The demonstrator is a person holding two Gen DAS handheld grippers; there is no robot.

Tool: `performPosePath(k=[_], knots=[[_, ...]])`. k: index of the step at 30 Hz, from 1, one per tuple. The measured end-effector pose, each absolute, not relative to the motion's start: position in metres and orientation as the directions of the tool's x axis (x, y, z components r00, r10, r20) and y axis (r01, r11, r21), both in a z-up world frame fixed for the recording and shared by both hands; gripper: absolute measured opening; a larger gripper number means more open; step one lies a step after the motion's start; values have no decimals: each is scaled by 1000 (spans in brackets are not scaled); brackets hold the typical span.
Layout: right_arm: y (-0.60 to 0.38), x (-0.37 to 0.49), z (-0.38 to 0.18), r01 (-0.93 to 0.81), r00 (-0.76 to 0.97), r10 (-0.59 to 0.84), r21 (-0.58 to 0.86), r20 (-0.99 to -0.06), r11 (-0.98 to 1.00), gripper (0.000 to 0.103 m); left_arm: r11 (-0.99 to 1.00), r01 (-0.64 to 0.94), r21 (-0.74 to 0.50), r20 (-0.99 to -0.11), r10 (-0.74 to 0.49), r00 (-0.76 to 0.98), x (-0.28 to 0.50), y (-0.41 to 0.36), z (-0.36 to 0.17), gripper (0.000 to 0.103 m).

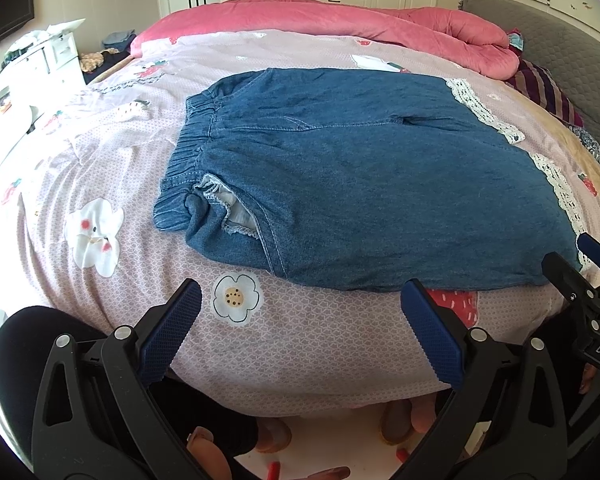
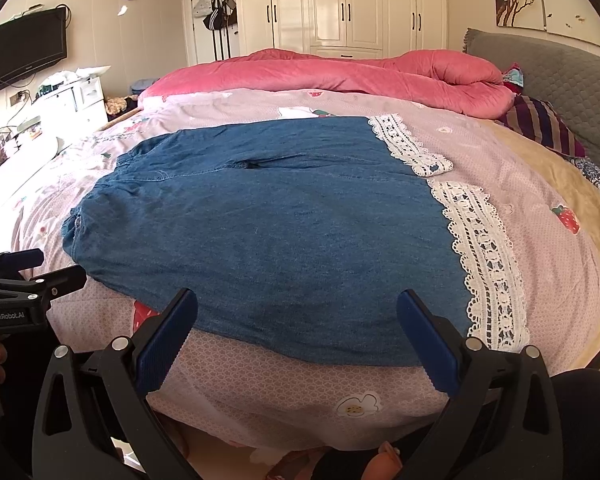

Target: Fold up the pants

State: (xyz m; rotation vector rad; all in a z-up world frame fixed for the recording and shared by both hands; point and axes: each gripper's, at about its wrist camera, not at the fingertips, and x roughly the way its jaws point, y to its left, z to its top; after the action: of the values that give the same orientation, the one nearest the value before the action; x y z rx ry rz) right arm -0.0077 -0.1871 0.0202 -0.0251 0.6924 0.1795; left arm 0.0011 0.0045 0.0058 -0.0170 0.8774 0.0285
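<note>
Blue denim pants [image 1: 360, 184] with white lace hems [image 1: 556, 184] lie flat on the bed, elastic waistband [image 1: 188, 152] to the left, legs to the right. A pocket lining shows near the waistband. My left gripper [image 1: 300, 300] is open and empty, just short of the pants' near edge. My right gripper [image 2: 296, 308] is open and empty, its fingertips at the near edge of the pants [image 2: 268, 232] close to the lace hem [image 2: 484, 256]. Each gripper shows at the side of the other's view.
The bed has a pink floral sheet [image 1: 100, 184] with a rolled pink duvet [image 1: 340, 20] at the far side and a grey headboard [image 2: 572, 80] to the right. White drawers [image 1: 48, 60] and a wall TV [image 2: 24, 56] stand left. The person's feet [image 1: 276, 436] are below the bed edge.
</note>
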Motion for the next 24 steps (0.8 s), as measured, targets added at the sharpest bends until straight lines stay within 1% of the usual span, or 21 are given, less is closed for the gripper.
performPosePath(k=[6, 11, 14, 17, 18, 21, 22, 24], knots=[[-189, 0, 26, -178, 746, 166, 48, -645, 983, 99, 1000, -19, -11, -759, 5, 651, 6, 7, 14, 94], [-185, 21, 44, -215, 747, 190, 39, -637, 976, 99, 1000, -27, -9, -746, 12, 666, 30, 20, 28, 94], [-177, 50, 57, -280, 712, 256, 69, -654, 957, 99, 999, -50, 5, -733, 37, 679, 54, 34, 39, 94], [-164, 87, 60, -366, 630, 362, 148, -687, 919, 99, 998, -55, -28, -757, 15, 653, 83, 54, 42, 94], [-158, 103, 59, -389, 600, 386, 166, -701, 906, 99, 997, -73, -26, -770, 27, 638, 96, 62, 42, 94], [-144, 131, 58, -424, 586, 382, 131, -715, 896, 99, 995, -95, 13, -778, 70, 624, 124, 79, 41, 94], [-137, 143, 57, -442, 588, 366, 92, -722, 892, 99, 995, -96, 7, -785, 65, 616, 132, 85, 40, 94], [-130, 162, 56, -463, 577, 359, 68, -734, 884, 99, 995, -103, 7, -799, 68, 597, 152, 97, 35, 94]])
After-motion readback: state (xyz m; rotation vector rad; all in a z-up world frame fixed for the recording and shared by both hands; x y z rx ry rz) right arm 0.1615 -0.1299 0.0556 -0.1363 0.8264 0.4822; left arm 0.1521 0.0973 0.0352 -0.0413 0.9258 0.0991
